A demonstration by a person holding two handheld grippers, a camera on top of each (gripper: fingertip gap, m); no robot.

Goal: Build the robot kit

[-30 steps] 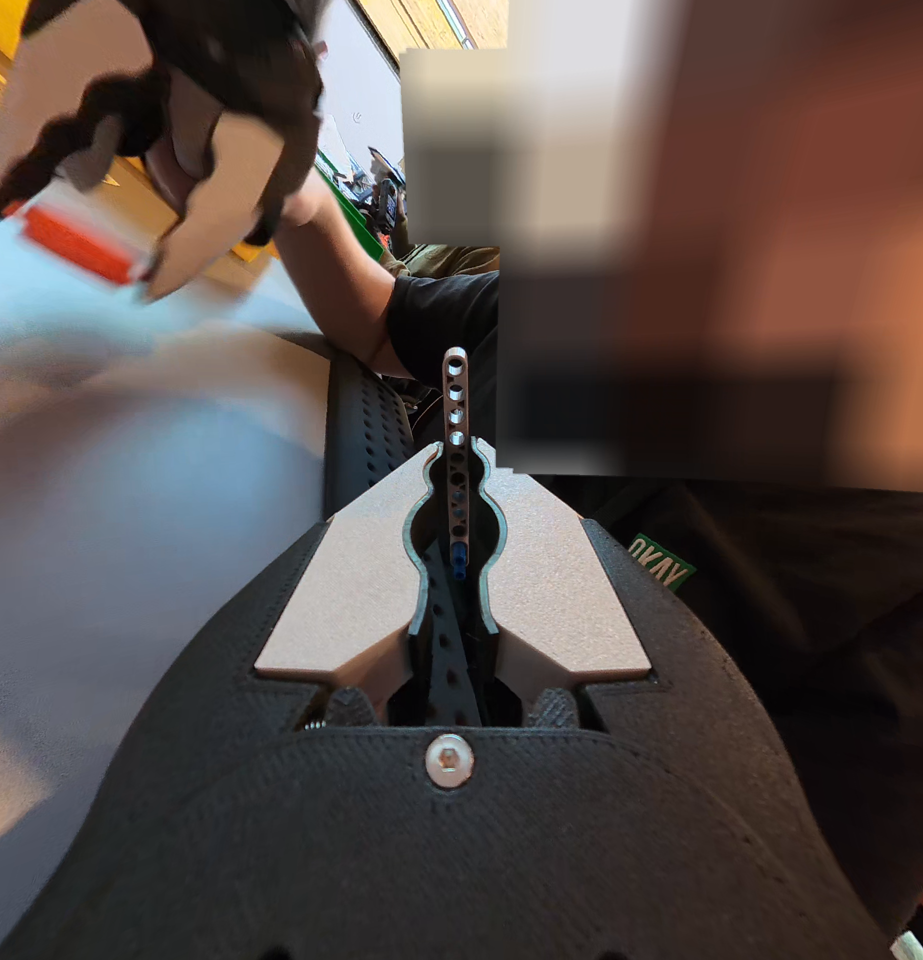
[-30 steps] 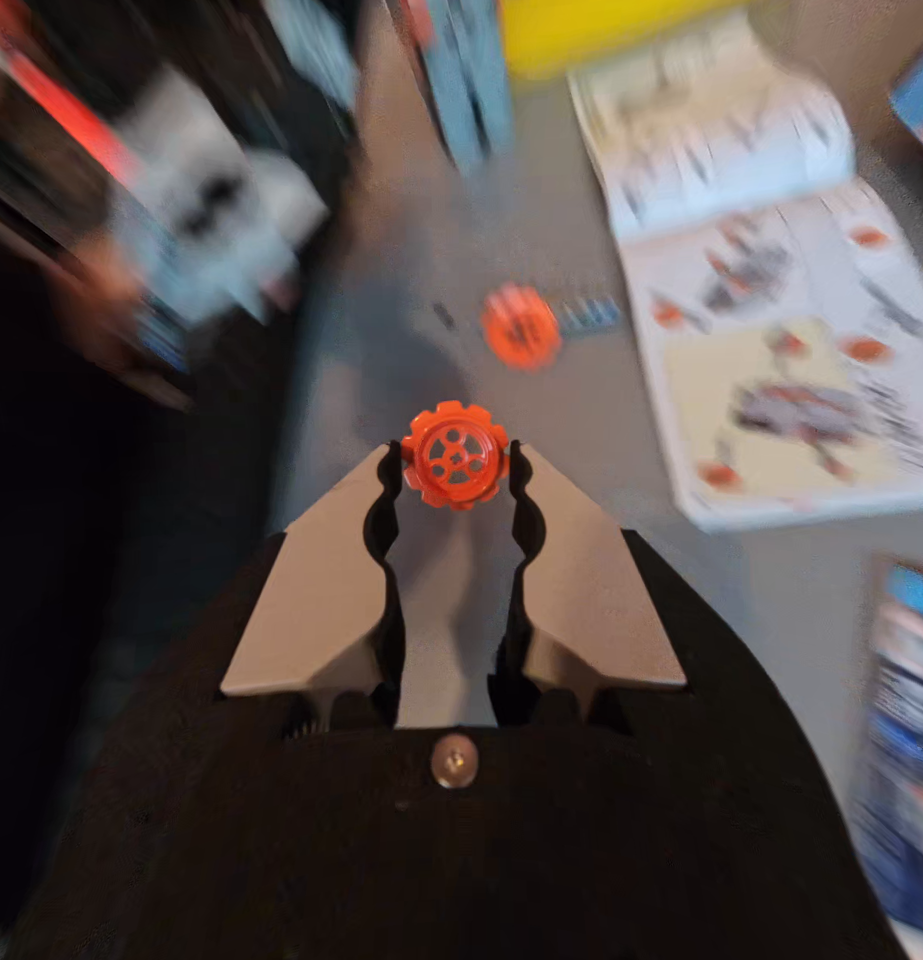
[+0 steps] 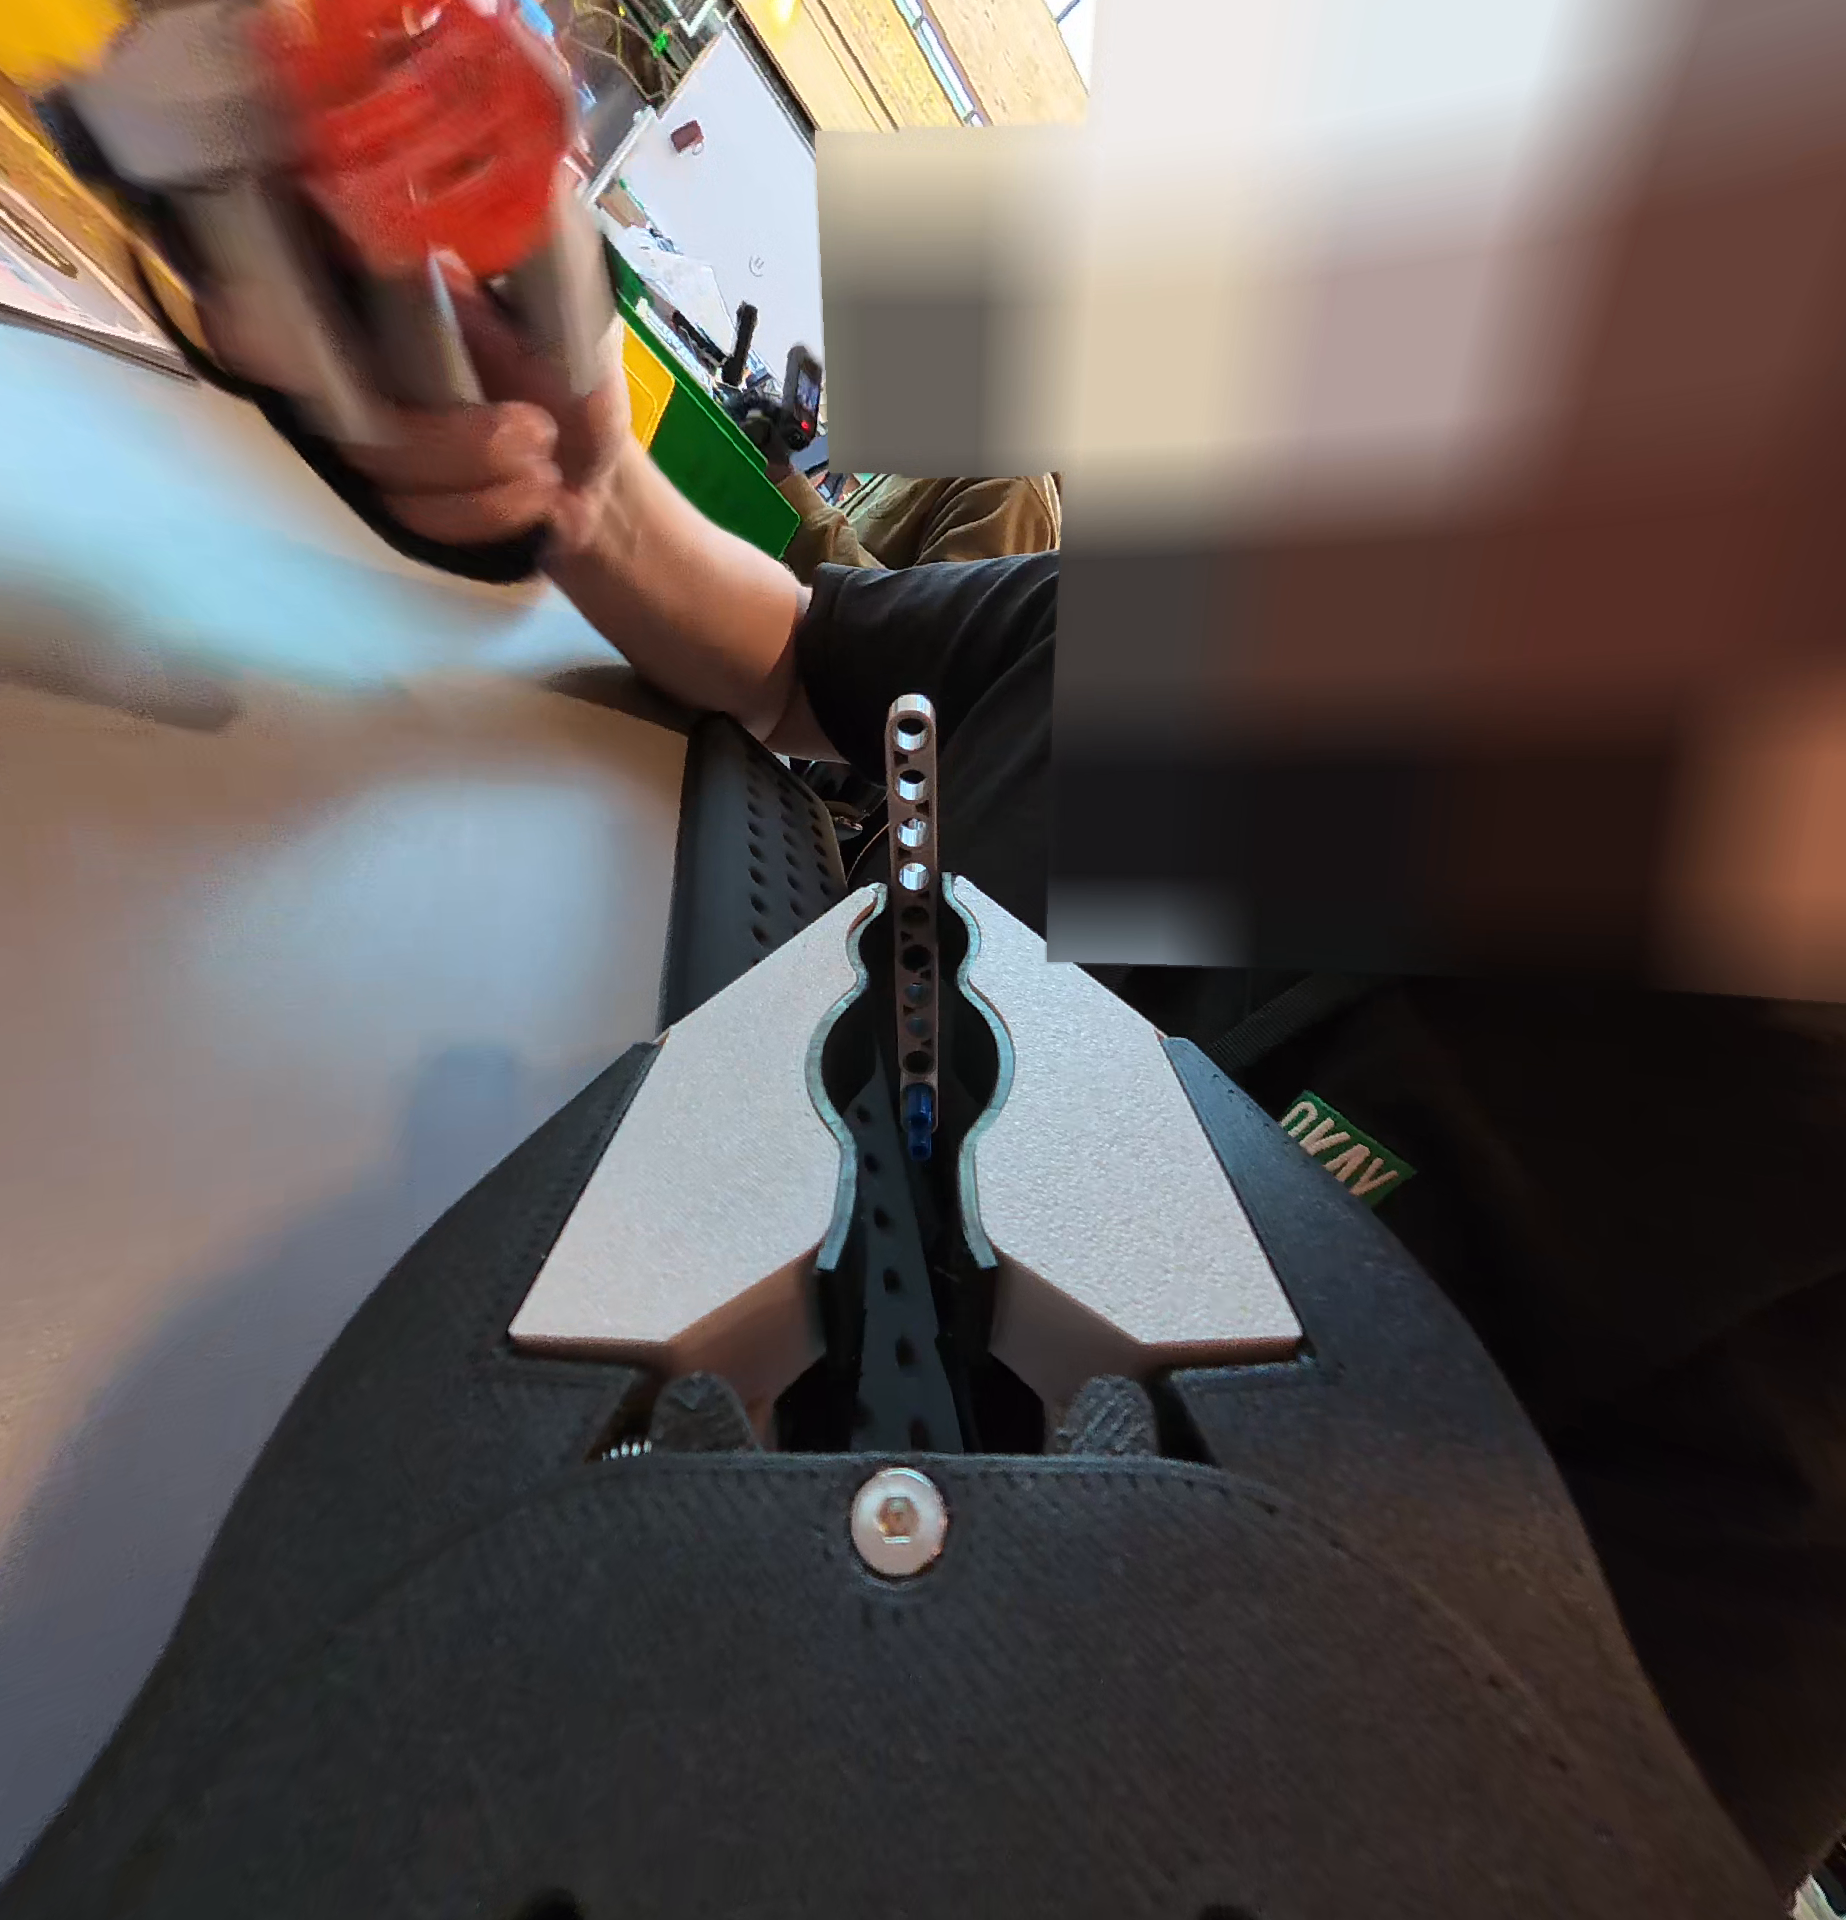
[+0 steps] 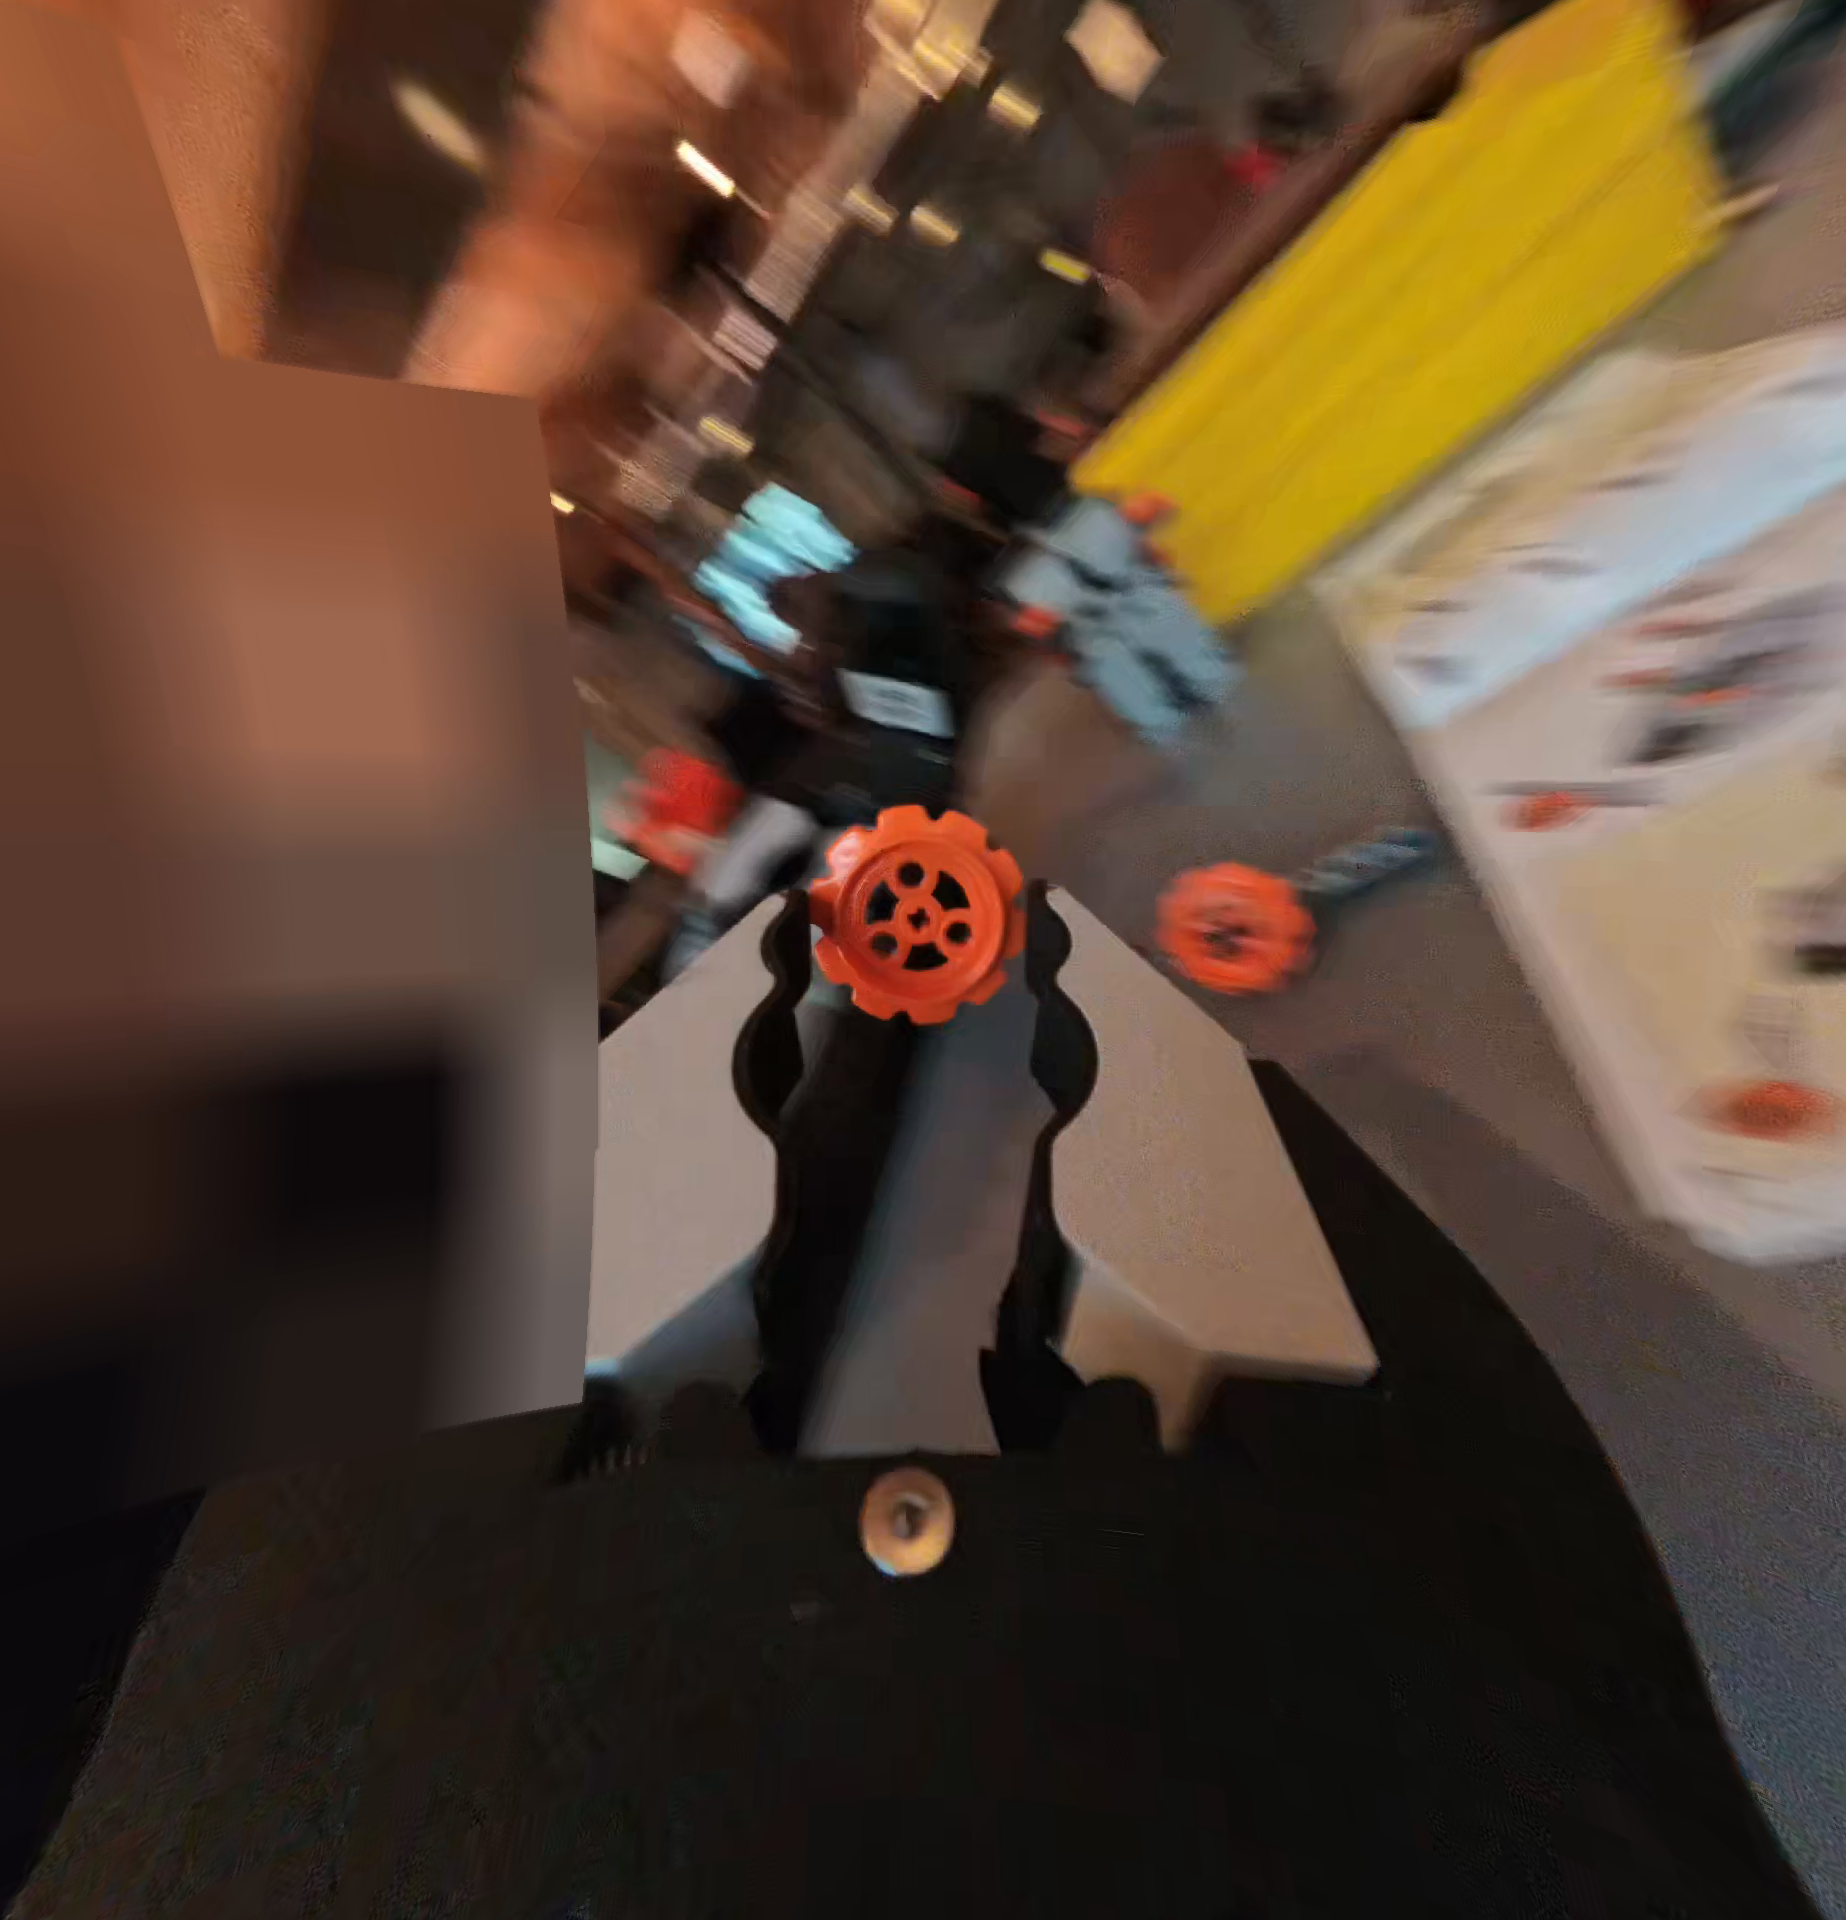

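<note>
Counts first: two grippers, two orange toothed wheels, one grey beam with a row of round holes, one blue pin, one open instruction booklet, one yellow bin. My left gripper [image 3: 911, 914] has its fingers pressed onto the grey holed beam [image 3: 912, 821], which stands upright and pokes out past the tips, four of its holes clear above them; the small blue pin [image 3: 918, 1127] sits at the beam's lower end, between the fingers. My right gripper [image 4: 917, 914] pinches an orange toothed wheel [image 4: 916, 912] at its fingertips, the flat face turned toward the camera: a round hub with a centre hole, dark openings around it and blunt teeth along the rim. In the left wrist view I see that same right gripper [image 3: 420, 197] blurred at upper left, held by a hand [image 3: 483, 468], with a red-orange blur at its tip. A second orange wheel [image 4: 1233, 928] lies on the grey table [image 4: 1521, 1403], just right of the held one and apart from it, with a small dark-blue part just beside it. Farther right lies the booklet [image 4: 1646, 790], and behind it the yellow bin [image 4: 1418, 312], all smeared by blur
</note>
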